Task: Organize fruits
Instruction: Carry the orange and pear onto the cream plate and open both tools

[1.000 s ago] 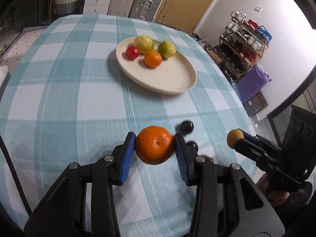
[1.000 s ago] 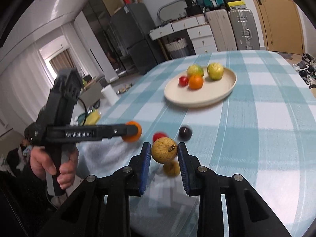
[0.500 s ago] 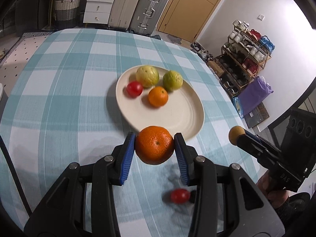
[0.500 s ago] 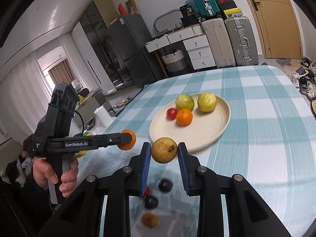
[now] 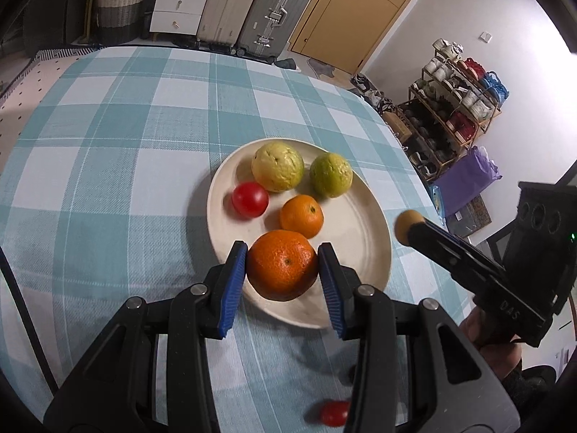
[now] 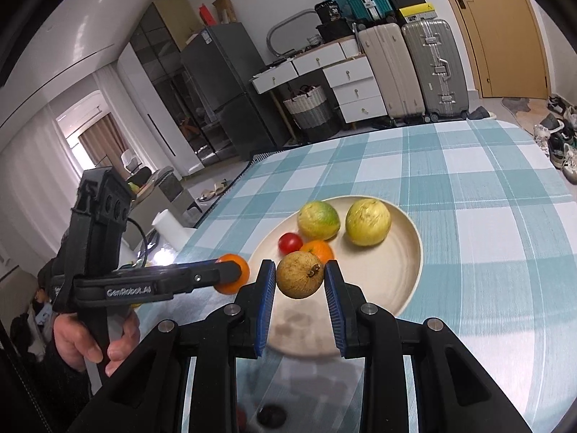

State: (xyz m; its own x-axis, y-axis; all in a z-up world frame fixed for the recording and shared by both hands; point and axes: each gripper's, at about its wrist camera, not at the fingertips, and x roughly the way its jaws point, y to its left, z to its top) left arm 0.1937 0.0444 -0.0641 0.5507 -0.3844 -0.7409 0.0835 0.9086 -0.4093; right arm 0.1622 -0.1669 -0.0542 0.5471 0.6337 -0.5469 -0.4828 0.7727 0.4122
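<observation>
My left gripper [image 5: 283, 263] is shut on a large orange [image 5: 282, 265] and holds it above the near rim of the cream plate [image 5: 364, 241]. My right gripper [image 6: 299, 281] is shut on a brownish-yellow round fruit [image 6: 298, 279] above the near part of the same plate [image 6: 393, 278]. On the plate lie a yellow guava [image 5: 277, 167], a green citrus [image 5: 330, 175], a red tomato [image 5: 250, 199] and a small orange [image 5: 302, 216]. The right gripper with its fruit [image 5: 409, 226] shows at the right of the left wrist view.
A red cherry tomato [image 5: 333, 412] and a dark fruit [image 6: 272, 415] lie on the checked tablecloth [image 5: 108, 166] near me. The table's right edge drops to the floor by a shoe rack [image 5: 458, 83]. Suitcases [image 5: 274, 11] and drawers stand beyond the far edge.
Both grippers have moved forward with their fruits, from over the near tablecloth to over the plate's near rim. The loose fruits on the cloth are now behind the fingers.
</observation>
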